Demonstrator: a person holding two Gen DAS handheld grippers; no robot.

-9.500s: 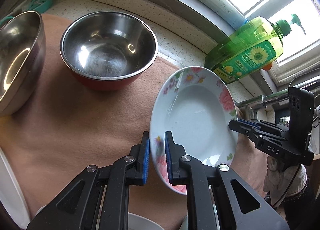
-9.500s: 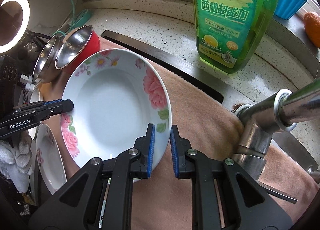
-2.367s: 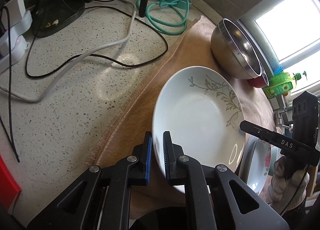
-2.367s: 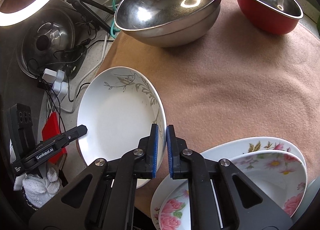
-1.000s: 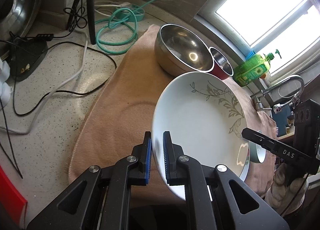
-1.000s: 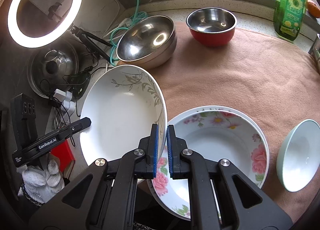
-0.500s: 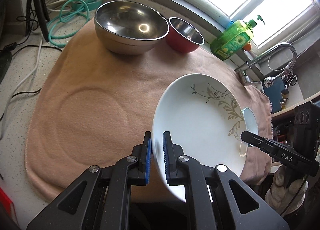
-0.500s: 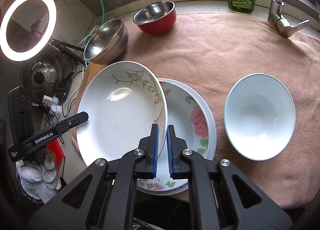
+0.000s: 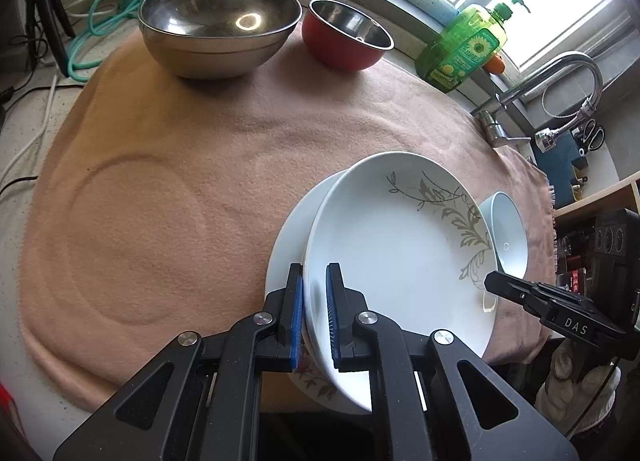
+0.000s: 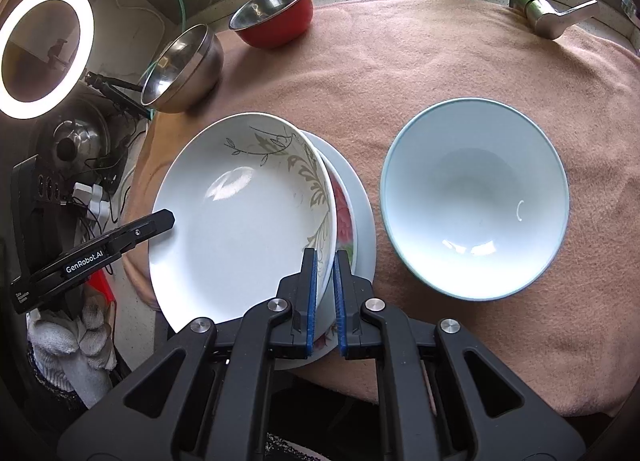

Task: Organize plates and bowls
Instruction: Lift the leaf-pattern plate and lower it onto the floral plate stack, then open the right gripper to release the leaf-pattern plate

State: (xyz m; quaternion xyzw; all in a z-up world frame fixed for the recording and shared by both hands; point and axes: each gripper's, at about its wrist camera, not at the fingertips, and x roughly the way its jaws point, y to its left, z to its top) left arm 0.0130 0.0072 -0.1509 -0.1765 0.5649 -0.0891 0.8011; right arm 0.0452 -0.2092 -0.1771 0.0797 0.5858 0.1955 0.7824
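Both grippers are clamped on the same leaf-patterned plate [image 9: 400,245]: the left gripper [image 9: 314,317] has its blue pads pinched tight on the plate's near-left rim, and the right gripper [image 10: 324,301] grips the opposite rim, its narrow jaws closed over the plate edge. A second ago this plate hung over the bare left part of the cloth, with the floral plates off to its right; now it has been carried across and sits tilted directly above the stack of floral plates [image 10: 346,213], overlapping most of it, its left side higher than its right. Whether its lower rim already touches the stack cannot be told. That puts the task at the point of stacking: the plate looks nearly lined up and only needs levelling and lowering before both grips can let go. Both hands angle steeply down toward the peach cloth [image 9: 168,165], facing each other across the plate, each in a white knit glove [image 10: 72,345]. Just right of the stack stands the pale blue bowl [image 10: 474,197], apart from the plates. At the far edge of the cloth, the large steel bowl [image 9: 218,23] and the red bowl [image 9: 346,35] sit side by side, still unstacked, with the green dish-soap bottle [image 9: 466,49] and the faucet [image 9: 560,73] beyond, to the far right.
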